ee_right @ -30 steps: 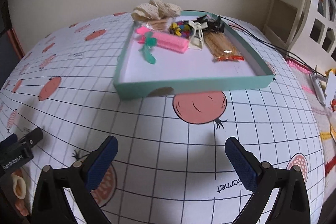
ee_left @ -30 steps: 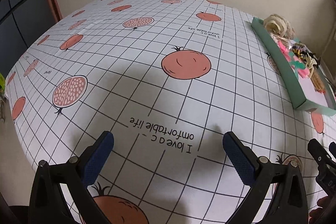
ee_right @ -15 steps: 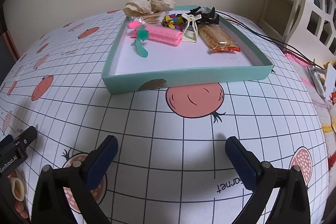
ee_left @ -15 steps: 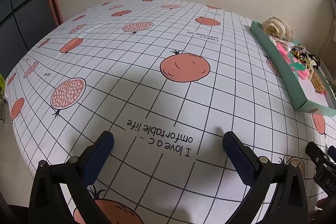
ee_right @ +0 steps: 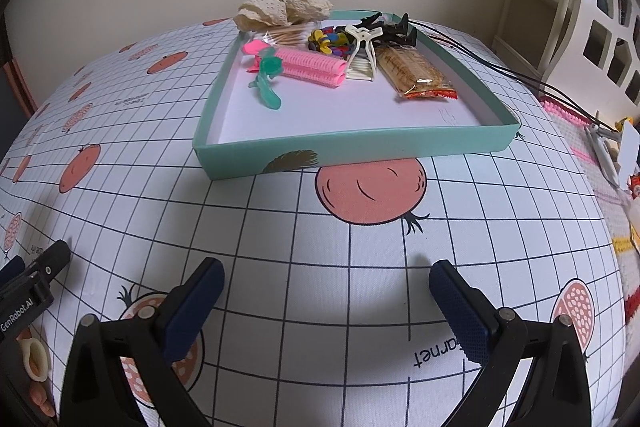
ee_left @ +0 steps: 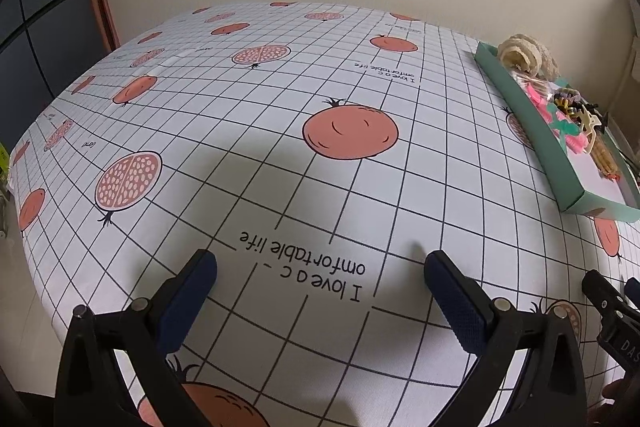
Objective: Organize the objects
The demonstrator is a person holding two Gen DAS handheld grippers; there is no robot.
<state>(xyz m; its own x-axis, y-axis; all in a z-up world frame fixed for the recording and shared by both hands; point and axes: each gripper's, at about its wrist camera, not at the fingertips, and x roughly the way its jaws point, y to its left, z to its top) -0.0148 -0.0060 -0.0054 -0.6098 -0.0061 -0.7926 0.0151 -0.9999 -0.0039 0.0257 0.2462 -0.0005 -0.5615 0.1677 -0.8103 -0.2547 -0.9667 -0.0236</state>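
Observation:
A shallow teal box (ee_right: 360,149) sits on the pomegranate-print tablecloth ahead of my right gripper (ee_right: 326,281), which is open with nothing between its fingers. Inside lie a pink hair roller (ee_right: 310,67), a teal clip (ee_right: 268,83), a white claw clip (ee_right: 362,45), a black claw clip (ee_right: 390,27), colourful small clips (ee_right: 328,41), a snack bar (ee_right: 416,73), cotton swabs (ee_right: 286,35) and a cream lace scrunchie (ee_right: 282,7). My left gripper (ee_left: 320,267) is open above bare cloth; the teal box (ee_left: 532,131) appears far right in its view.
Black cables (ee_right: 500,67) trail off the box's right side toward a white shelf unit (ee_right: 560,7). A pink knitted mat (ee_right: 576,139) with small items lies beyond the table's right edge. A dark cabinet (ee_left: 36,27) stands at the left.
Both grippers have drawn back slightly and lowered; the teal box now looks a little farther and the wall fills more of the left view. Jaws stay open.

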